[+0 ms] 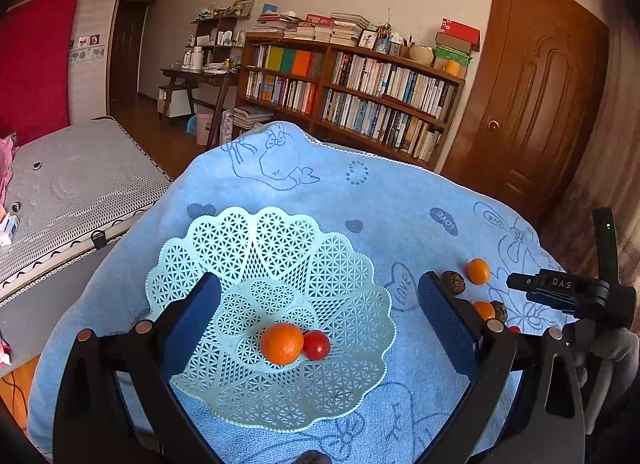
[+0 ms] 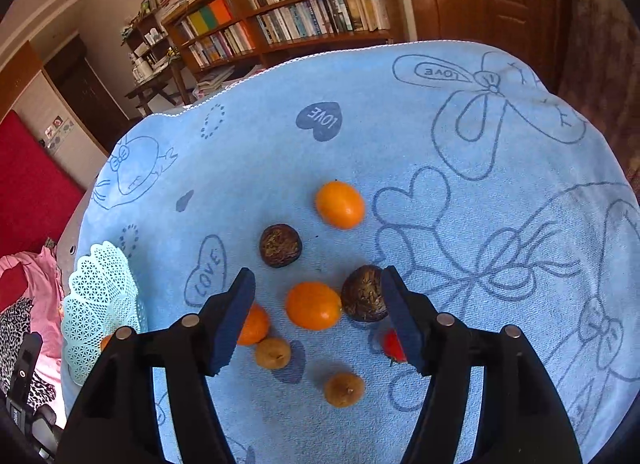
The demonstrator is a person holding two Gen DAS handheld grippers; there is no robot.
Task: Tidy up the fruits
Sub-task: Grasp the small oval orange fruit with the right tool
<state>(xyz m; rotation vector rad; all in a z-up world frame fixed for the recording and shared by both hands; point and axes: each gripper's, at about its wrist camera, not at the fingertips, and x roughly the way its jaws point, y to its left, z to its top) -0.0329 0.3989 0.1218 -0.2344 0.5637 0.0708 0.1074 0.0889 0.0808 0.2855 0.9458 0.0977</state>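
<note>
Bookshelves back a tabletop under a blue towel, where the released left gripper hovers over the basket holding an orange and tomato, while the empty, spread right gripper straddles a loose orange, likely next to clench.

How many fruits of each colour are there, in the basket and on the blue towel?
Orange: 4, one in the basket, three on the towel
Red: 2
Dark brown: 2
Tan: 2
Total: 10
</note>
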